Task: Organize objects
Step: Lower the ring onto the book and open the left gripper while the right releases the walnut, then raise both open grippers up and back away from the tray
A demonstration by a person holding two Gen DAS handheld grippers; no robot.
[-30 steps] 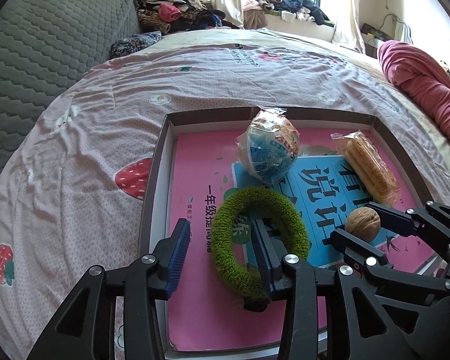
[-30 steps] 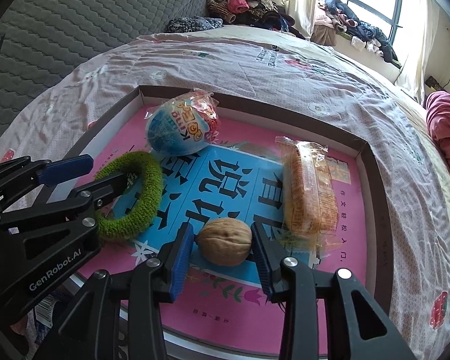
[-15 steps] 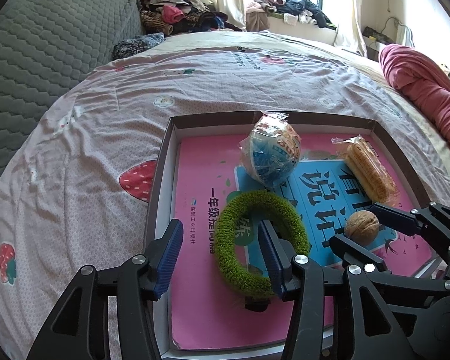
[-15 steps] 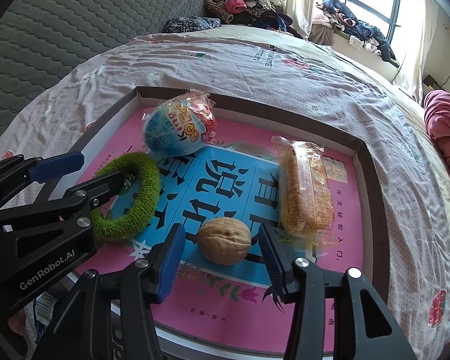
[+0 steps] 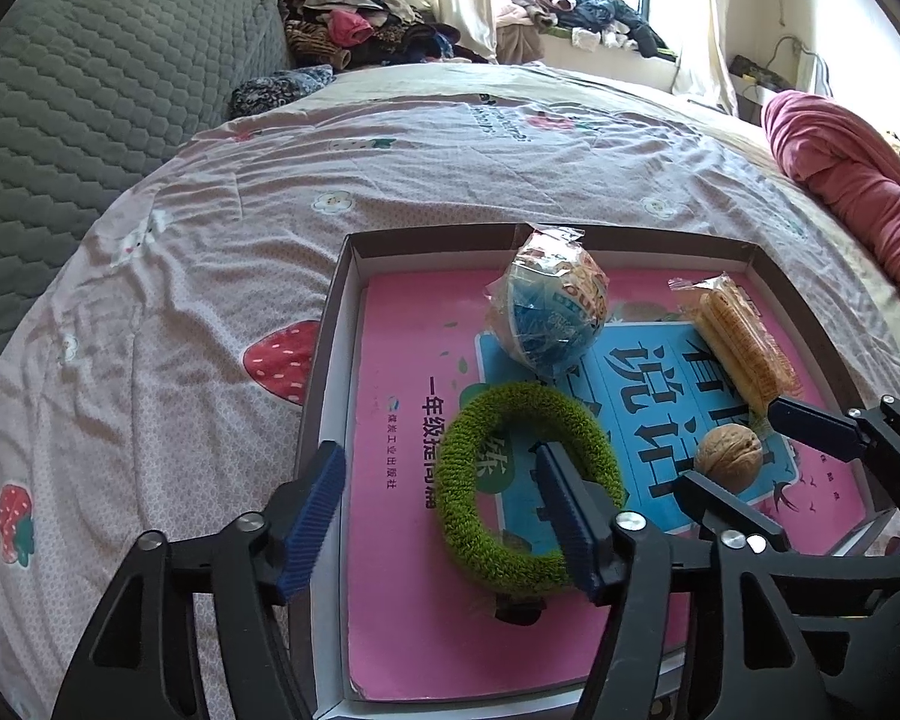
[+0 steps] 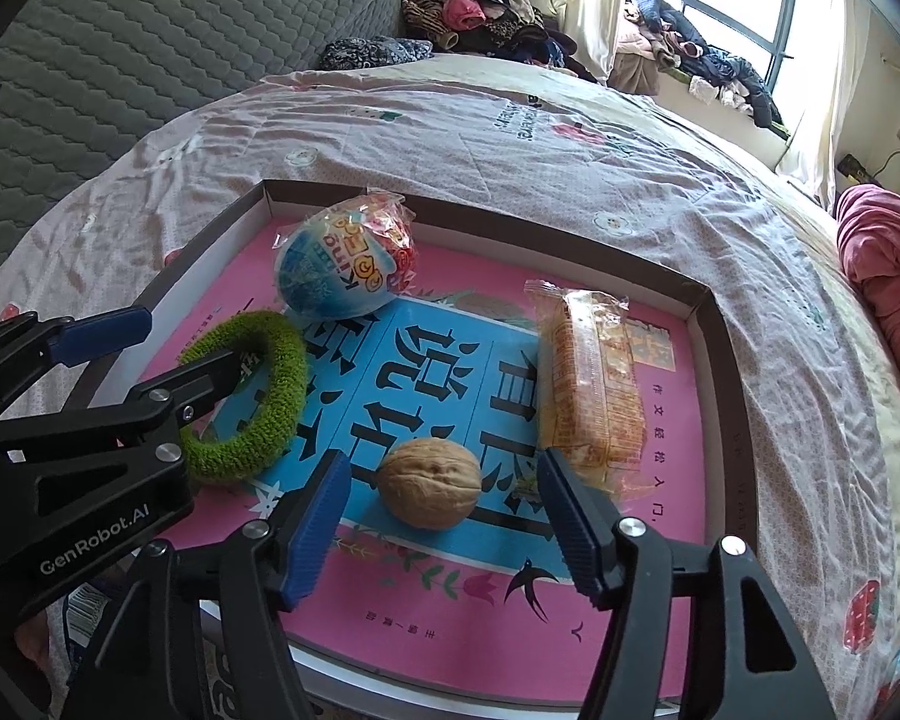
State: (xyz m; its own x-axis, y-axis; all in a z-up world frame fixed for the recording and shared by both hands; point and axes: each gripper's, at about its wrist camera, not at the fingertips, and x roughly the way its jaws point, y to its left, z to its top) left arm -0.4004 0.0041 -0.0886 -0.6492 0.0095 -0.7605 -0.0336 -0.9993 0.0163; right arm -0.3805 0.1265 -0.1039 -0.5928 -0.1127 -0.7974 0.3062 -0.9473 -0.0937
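A shallow brown-rimmed box [image 5: 630, 237] lies on the bed with a pink-and-blue book [image 5: 402, 420] as its floor. On the book rest a green fuzzy ring [image 5: 459, 480], a walnut [image 6: 431, 483], a wrapped toy egg [image 6: 342, 267] and a wrapped biscuit pack [image 6: 594, 384]. My left gripper [image 5: 441, 510] is opening. Its right pad stands inside the ring, its left pad over the box's left wall, and neither presses the ring's near-left band between them. My right gripper [image 6: 444, 525] is opening too, with gaps on both sides of the walnut between its pads.
The box sits on a strawberry-print sheet [image 5: 210, 300]. A grey quilted headboard [image 5: 90, 90] rises at the left. A pink blanket [image 5: 840, 180] is bunched at the right. Clothes [image 5: 360, 30] are piled by the window at the back.
Both grippers' jaws have spread wider. The right pads have come off the walnut, and the left pads have drawn away from the ring's band. Walnut and ring lie where they were.
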